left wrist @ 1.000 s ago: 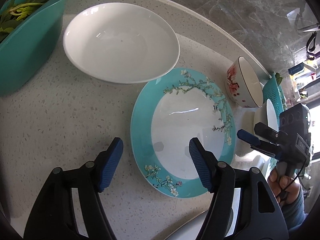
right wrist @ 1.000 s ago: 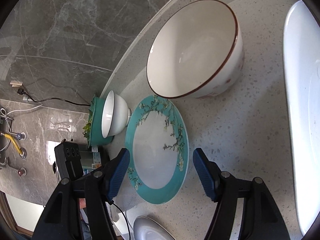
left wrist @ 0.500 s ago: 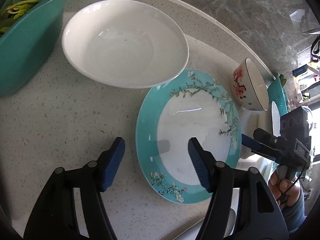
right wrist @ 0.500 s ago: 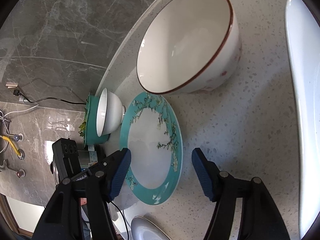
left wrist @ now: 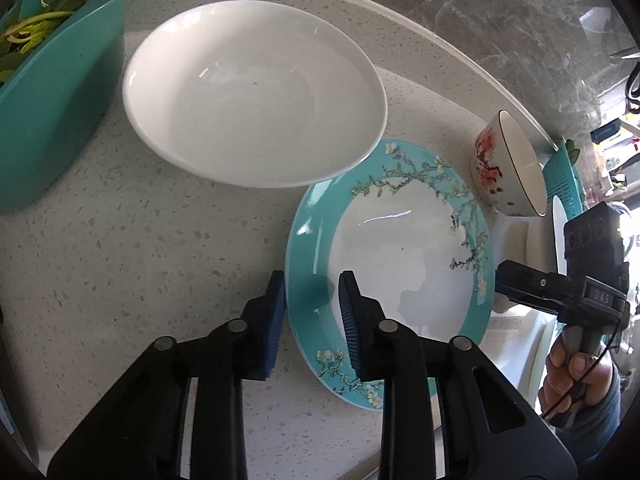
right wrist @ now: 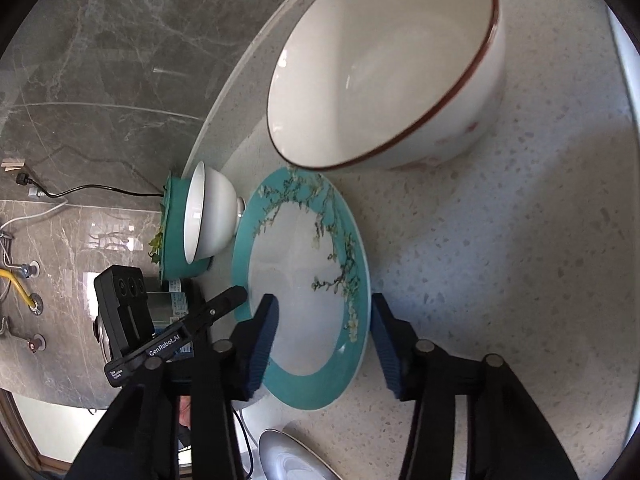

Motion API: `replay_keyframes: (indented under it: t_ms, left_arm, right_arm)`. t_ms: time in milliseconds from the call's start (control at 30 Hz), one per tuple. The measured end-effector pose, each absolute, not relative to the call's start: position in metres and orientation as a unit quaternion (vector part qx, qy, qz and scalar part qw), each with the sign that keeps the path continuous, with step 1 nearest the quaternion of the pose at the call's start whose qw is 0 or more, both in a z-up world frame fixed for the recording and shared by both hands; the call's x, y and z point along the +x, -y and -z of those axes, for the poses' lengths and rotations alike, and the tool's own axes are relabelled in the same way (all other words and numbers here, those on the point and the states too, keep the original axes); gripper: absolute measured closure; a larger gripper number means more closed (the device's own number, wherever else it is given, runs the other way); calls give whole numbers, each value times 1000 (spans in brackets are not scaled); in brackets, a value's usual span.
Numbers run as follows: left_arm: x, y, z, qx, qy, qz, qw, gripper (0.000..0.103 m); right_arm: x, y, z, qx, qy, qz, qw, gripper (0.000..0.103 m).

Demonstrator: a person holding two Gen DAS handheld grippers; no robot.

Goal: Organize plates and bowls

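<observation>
A teal-rimmed plate (left wrist: 400, 248) with a blossom pattern lies flat on the speckled counter. My left gripper (left wrist: 312, 280) straddles its left rim, one pad outside the edge and one over the white well. Its jaws are closing, and a strip of teal rim shows between the pads. My right gripper (right wrist: 324, 300) straddles the opposite rim of the plate (right wrist: 304, 240). Its jaws are also closing, with a wide gap around the rim. A shallow white bowl (left wrist: 256, 92) overlaps the plate's far edge. A red-blossom bowl (right wrist: 384, 64) stands just behind the plate.
A teal tub of greens (left wrist: 48, 80) stands at the far left. A small white bowl (right wrist: 208, 216) leans against a teal basket (right wrist: 176, 232). A shiny metal dish (right wrist: 288, 456) lies near the bottom edge. The counter's curved back edge (left wrist: 440, 44) meets a grey marble wall.
Both grippers' jaws have narrowed around the teal plate's opposite rims, the left one much more. The plate and bowls lie as before.
</observation>
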State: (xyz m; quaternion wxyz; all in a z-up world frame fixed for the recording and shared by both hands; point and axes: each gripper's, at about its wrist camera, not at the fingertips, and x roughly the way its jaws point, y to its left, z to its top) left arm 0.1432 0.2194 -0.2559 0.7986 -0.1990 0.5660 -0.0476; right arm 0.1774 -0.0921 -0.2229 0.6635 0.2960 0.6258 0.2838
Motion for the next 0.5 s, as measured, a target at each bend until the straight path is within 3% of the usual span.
replay_keyframes:
  t_ms: [200, 267, 333, 367, 500]
  left_arm:
    - [141, -222, 256, -197, -565, 47, 800, 82]
    - [140, -223, 256, -198, -564, 47, 801, 82]
    - [140, -223, 256, -197, -564, 44, 801, 82]
    - [140, -223, 256, -194, -564, 42, 801, 82]
    - [140, -221, 256, -186, -565, 40, 803, 82]
  right_arm:
    - [177, 95, 224, 301, -630, -277, 660, 58]
    - [177, 95, 224, 295, -633, -271, 662, 63]
    - [177, 96, 224, 283, -639, -257, 668, 84]
    - [177, 98, 225, 282, -642, -247, 669, 89]
    - [176, 103, 228, 285, -643, -241, 668, 93]
